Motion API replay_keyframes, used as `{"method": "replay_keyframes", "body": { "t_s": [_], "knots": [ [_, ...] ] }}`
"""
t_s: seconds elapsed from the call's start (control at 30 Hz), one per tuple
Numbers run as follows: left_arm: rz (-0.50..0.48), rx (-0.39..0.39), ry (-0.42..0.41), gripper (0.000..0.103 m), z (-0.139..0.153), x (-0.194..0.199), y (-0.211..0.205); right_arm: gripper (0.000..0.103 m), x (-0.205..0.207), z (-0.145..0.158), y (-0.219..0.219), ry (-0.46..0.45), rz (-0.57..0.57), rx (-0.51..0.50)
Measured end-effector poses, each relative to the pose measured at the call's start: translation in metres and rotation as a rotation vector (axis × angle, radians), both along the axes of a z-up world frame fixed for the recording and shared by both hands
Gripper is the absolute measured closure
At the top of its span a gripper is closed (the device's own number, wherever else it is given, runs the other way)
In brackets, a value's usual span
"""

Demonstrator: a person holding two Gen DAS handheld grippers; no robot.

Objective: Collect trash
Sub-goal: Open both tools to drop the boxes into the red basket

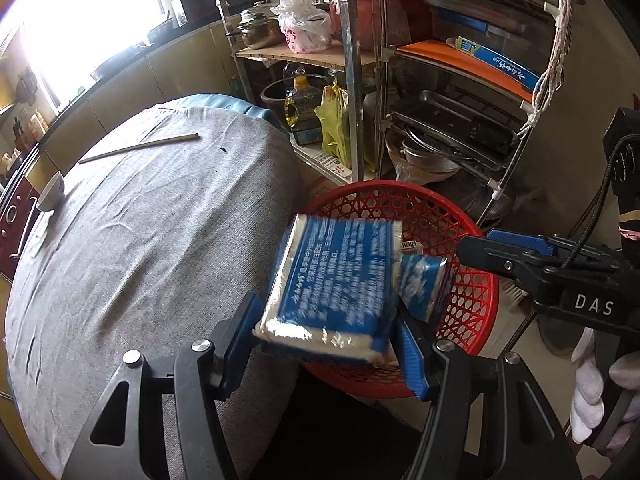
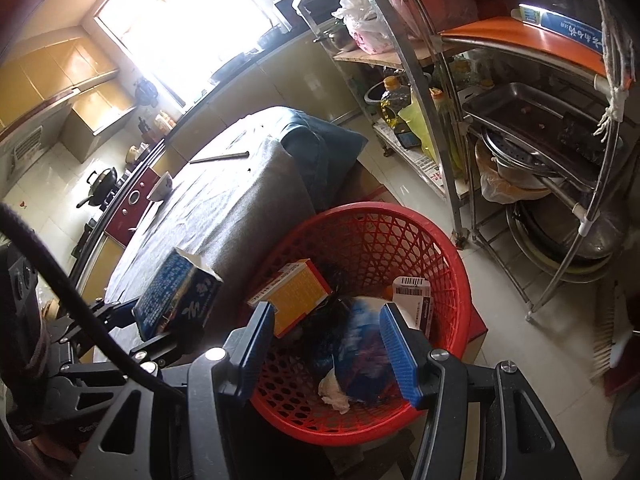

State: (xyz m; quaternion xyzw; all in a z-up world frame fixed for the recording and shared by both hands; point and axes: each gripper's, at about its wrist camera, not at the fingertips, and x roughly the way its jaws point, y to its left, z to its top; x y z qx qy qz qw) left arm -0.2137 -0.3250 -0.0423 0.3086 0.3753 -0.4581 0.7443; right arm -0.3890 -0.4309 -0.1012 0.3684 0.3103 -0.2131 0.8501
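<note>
Blue-padded left gripper [image 1: 328, 344] clamps a blue box [image 1: 340, 280] over the red basket [image 2: 452, 280]; right gripper [image 2: 328, 352] gapes wide above it, beside the grey-clothed table [image 1: 152, 232] in a kitchen.

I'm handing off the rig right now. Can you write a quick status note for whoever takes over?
Left gripper: shut on the blue box, held by the red basket rim.
Right gripper: open, empty, fingers above the basket.
Done: yellow box, barcoded white carton and blue wrapper are in the basket.
Left: drop the blue box in. A bowl and metal rod remain on the table.
</note>
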Motion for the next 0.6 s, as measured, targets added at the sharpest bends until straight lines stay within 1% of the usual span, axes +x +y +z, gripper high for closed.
{"method": "replay_keyframes", "body": {
  "t_s": [0.27,0.6],
  "knots": [
    [-0.008,-0.005,-0.01,0.038,0.0006,-0.0029,0.0011,0.044,-0.0058,-0.0022,-0.0053,-0.004,-0.029,0.014],
    [-0.008,-0.005,-0.043,0.038,0.0031,-0.0048,0.0036,0.044,-0.0051,-0.0018,-0.0046,-0.005,-0.026,0.019]
  ]
}}
